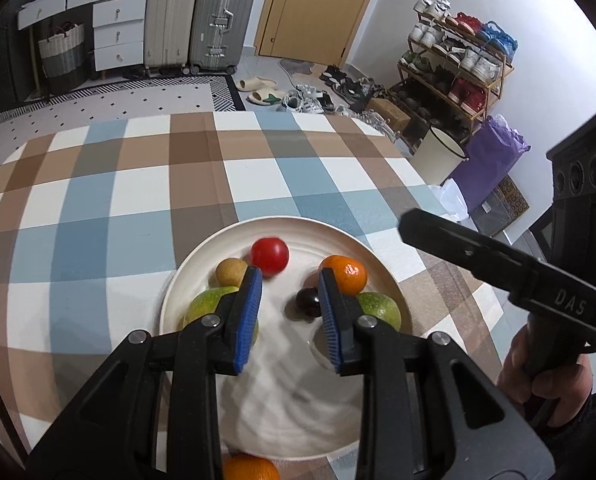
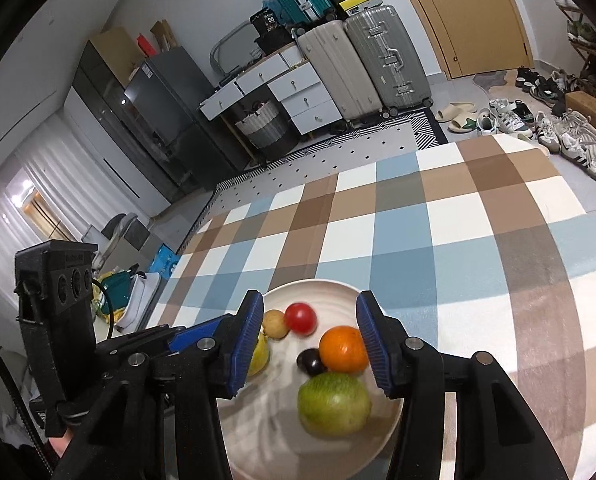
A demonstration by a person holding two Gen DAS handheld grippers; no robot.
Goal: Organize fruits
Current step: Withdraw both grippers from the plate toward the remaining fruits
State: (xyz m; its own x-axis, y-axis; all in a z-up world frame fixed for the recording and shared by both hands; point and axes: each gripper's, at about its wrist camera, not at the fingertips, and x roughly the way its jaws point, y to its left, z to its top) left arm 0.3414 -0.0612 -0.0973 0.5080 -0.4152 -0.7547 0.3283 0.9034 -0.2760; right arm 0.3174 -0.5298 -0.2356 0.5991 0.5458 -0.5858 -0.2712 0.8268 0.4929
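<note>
White plate (image 1: pixel 185 276) sits on checked tablecloth (image 1: pixel 137 184), near table edge. On plate, left to right: green fruit (image 1: pixel 207 304) half behind the left finger, small tan fruit (image 1: pixel 229 271), red tomato (image 1: pixel 269 255) looking motion-blurred, maybe rolling. Then dark plum (image 1: pixel 306 302), orange (image 1: pixel 348 274), second green fruit (image 1: pixel 382 310). Another orange (image 1: pixel 249 469) lies off the plate at its near rim. Left gripper (image 1: pixel 289 288) hovers over plate centre, jaws apart, nothing between them. Right gripper (image 2: pixel 310 312) likewise spread and empty above the same plate, straddling tomato and orange (image 2: pixel 344 349). Judgement: stray orange looks like the piece left to bring in. To do it well, back off, lower one claw squarely over it, close gently across its widest part, and set it into the bare middle so nothing gets nudged off.
</note>
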